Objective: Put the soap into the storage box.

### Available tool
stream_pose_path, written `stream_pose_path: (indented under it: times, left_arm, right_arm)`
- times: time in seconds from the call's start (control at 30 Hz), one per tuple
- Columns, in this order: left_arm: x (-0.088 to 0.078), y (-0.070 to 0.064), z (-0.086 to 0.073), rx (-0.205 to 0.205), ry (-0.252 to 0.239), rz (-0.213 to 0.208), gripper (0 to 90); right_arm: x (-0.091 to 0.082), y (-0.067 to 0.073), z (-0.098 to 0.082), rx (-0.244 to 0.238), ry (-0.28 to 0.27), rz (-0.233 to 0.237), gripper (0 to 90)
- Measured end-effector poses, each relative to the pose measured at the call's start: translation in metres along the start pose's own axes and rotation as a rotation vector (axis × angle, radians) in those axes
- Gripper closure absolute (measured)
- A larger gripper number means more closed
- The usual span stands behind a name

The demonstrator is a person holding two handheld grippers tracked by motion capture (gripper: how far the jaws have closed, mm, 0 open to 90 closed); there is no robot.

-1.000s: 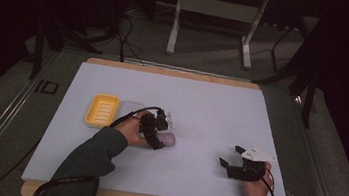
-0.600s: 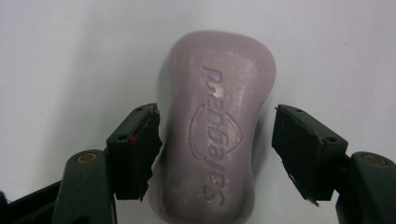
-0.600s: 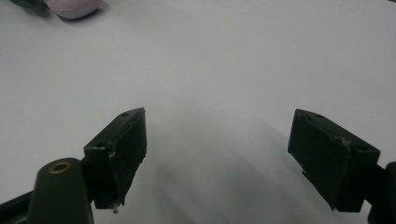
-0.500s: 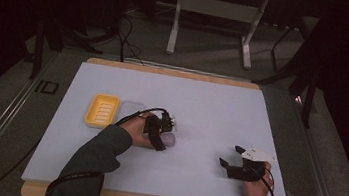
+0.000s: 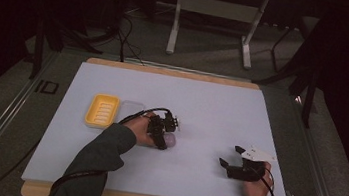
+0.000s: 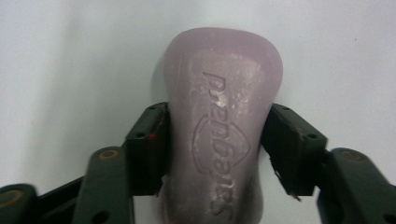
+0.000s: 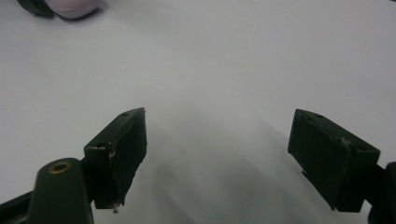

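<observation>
Soap dish [image 5: 103, 110]: yellow, ridged, left of left gripper.
Soap bar [image 6: 219, 126]: pale lilac, waisted, stamped lettering and shield, lying on white table [image 5: 221, 114].
Left gripper [image 6: 215, 144]: just closed, pads pressing both soap flanks.
Right gripper [image 7: 217, 149]: spread wide, holding nothing, well right of soap.

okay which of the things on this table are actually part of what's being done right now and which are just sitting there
In use:
- soap bar, pale purple, lying on the table sheet
- left gripper, jaws just closed onto the soap's sides

Lying about:
- yellow soap dish, empty
- right gripper, open, resting apart
</observation>
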State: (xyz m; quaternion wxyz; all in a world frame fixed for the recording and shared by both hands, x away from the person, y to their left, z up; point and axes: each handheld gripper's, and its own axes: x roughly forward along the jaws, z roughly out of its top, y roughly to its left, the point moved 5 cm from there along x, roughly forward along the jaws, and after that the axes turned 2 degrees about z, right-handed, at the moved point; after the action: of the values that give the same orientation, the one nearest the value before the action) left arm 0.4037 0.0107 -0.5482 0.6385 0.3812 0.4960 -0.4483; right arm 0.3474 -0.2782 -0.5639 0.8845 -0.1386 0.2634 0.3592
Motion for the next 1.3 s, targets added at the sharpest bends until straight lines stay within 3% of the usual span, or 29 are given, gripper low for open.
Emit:
stream_pose_path:
  times: [0.07,0.5,1.0,1.3]
  left_arm:
    - [0.000,0.000,0.000,-0.003,0.012,-0.004,48.4]
    - [0.001,0.001,0.005,-0.006,0.044,-0.008,49.2]
    - [0.000,0.001,0.011,0.038,0.105,0.023,50.0]
    - [-0.006,0.005,0.006,0.025,0.103,0.017,50.1]
  right_arm:
    - [0.000,0.000,0.000,-0.001,0.000,0.000,19.1]
    - [0.001,0.001,0.000,-0.001,0.008,0.001,19.2]
    - [0.001,0.000,0.000,-0.005,0.008,0.002,19.1]
    - [0.001,0.000,0.000,-0.006,0.008,0.002,19.2]
